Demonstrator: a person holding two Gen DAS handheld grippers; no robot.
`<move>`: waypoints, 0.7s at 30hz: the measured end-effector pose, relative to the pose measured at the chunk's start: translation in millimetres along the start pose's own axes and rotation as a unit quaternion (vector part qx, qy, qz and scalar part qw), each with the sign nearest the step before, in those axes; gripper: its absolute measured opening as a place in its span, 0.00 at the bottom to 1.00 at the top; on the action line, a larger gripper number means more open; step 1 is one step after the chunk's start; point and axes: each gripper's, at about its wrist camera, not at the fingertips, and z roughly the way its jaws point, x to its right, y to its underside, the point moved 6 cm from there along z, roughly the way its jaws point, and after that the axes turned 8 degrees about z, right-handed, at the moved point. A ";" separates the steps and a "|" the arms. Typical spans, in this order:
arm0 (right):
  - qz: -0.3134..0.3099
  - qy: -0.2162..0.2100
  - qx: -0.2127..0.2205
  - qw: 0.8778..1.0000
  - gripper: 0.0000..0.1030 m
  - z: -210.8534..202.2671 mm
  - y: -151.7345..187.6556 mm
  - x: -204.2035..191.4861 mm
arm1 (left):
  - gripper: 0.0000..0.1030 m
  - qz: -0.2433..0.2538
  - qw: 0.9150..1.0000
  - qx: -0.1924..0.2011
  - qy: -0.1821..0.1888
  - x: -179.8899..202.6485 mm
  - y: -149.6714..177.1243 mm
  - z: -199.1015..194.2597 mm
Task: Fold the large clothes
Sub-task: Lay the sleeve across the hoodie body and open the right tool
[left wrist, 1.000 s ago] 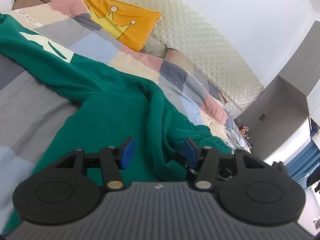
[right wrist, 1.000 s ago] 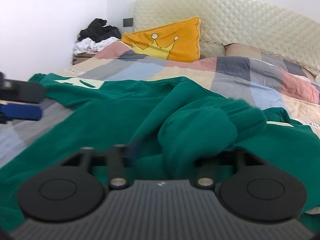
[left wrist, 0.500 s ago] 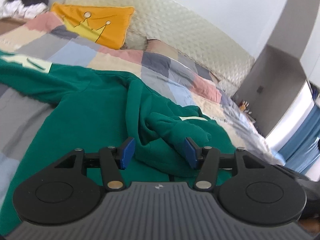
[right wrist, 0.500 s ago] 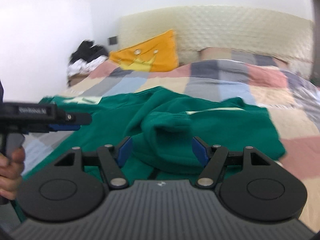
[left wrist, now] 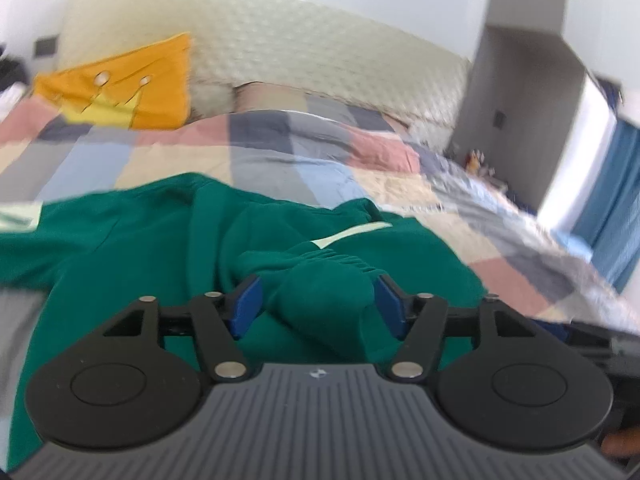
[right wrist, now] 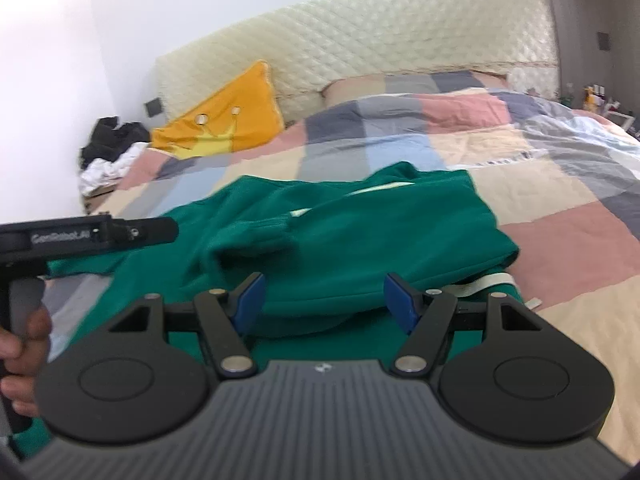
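Left wrist view: your left gripper (left wrist: 318, 306) is opening, its blue pads astride a bunched sleeve of the green sweatshirt (left wrist: 132, 248).
Your right gripper (right wrist: 324, 300) stands part open, holding nothing, above the sweatshirt spread mid-bed on the patchwork quilt (right wrist: 560, 200); the yellow cushion (right wrist: 228, 124) leans at the headboard.

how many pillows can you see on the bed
2. An orange crown pillow leans on the headboard at the bed's left. A checked pillow lies flat to its right, against the headboard. More could be hidden beneath the quilt.
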 end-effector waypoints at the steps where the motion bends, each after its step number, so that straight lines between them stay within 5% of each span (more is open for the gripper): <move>1: 0.011 0.005 -0.002 1.000 0.65 5.2 -0.8 5.2 | 0.67 0.015 1.000 -0.002 0.001 3.3 -2.4 6.6; 9: 0.054 0.024 -0.009 0.998 0.65 53.6 -4.2 30.8 | 0.76 0.099 0.995 -0.016 0.014 23.0 -1.2 58.5; 13: 0.049 0.035 -0.032 0.998 0.65 77.9 8.2 36.0 | 0.76 0.148 0.988 -0.035 -0.032 24.9 18.3 82.0; 21: 0.046 0.042 -0.058 0.996 0.65 95.5 23.5 43.2 | 0.77 0.108 0.991 -0.043 -0.067 -0.5 25.4 94.8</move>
